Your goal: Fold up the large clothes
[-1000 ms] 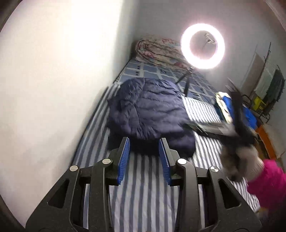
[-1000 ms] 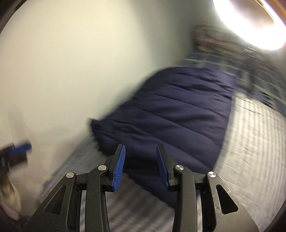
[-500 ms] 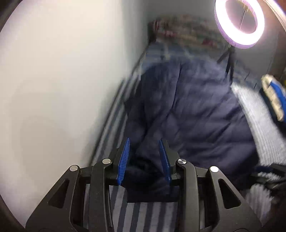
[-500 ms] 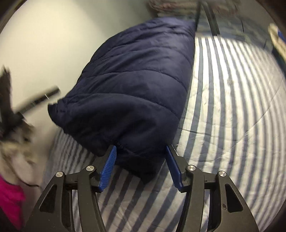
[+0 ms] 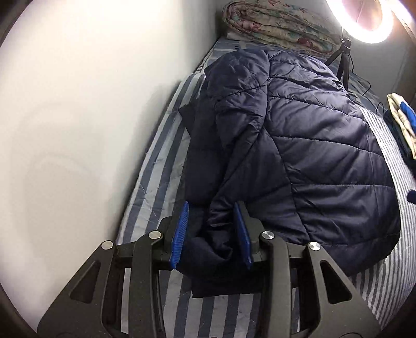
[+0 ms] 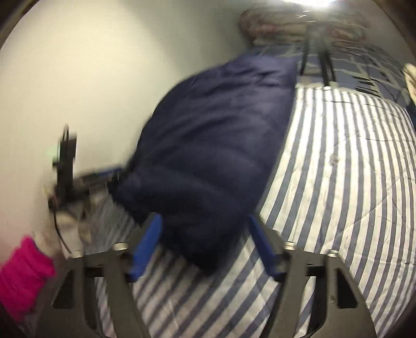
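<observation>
The navy quilted jacket point(image 5: 299, 145) lies on the striped bed point(image 6: 351, 182), its near hem between the wide jaws of both the left gripper point(image 5: 212, 228) and right gripper point(image 6: 205, 244).

A dark navy quilted puffer jacket point(image 5: 299, 145), stitched in diagonal panels, fills the centre of the frame on a bed sheet point(image 5: 161, 166) striped blue-grey and white. The left hand-held gripper point(image 5: 210, 234) at lower centre is black with bright blue ribbed pads. At the top, a rolled quilt point(image 5: 275, 23) shows a cream floral print in pink and teal. The wall point(image 5: 91, 104) on the left is plain white. In the right wrist view, a hot-pink knitted sleeve point(image 6: 20, 273) sits at lower left.
</observation>
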Demonstrator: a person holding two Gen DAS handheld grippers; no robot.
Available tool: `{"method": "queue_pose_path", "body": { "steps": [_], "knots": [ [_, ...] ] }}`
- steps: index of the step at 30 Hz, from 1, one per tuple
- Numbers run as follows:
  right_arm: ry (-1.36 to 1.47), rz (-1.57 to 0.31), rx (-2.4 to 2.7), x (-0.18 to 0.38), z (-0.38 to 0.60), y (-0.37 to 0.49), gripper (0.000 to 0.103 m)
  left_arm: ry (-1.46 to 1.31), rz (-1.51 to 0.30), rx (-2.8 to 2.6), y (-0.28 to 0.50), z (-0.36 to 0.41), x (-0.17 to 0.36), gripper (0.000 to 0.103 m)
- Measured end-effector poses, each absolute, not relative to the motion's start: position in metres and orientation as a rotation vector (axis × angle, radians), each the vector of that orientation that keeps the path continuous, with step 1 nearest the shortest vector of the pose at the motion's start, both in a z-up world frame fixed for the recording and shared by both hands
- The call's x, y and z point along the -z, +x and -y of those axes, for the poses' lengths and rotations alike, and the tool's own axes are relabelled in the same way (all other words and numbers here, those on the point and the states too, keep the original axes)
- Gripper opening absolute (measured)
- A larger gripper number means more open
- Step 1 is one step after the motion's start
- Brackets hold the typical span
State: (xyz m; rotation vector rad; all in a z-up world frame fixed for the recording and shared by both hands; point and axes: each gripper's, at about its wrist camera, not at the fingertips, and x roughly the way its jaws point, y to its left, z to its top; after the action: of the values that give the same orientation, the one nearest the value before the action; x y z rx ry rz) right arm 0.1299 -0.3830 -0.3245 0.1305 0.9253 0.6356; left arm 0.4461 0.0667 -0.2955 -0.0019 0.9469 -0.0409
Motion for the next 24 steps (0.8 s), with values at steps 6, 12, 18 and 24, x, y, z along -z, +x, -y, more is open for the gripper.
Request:
{"method": "queue_pose_path", "body": {
  "steps": [6,12,18,24],
  "knots": [
    [0.260,-1.012,-0.614,0.356,0.378,0.163,0.074,0.003,-0.942,0.047,0.446,-0.066,0.301,0.038],
    [0.354,-1.076,-0.669,0.391,0.364,0.176,0.063,-0.015,-0.949,0.066,0.448,-0.070,0.304,0.039],
    [0.328,-1.107,-0.661,0.374,0.364,0.176,0.022,-0.050,-0.975,0.086,0.444,-0.069,0.301,0.039],
    [0.219,-1.152,-0.629,0.348,0.376,0.147,0.018,-0.015,-1.002,0.142,0.414,-0.052,0.294,0.039]
  ]
}}
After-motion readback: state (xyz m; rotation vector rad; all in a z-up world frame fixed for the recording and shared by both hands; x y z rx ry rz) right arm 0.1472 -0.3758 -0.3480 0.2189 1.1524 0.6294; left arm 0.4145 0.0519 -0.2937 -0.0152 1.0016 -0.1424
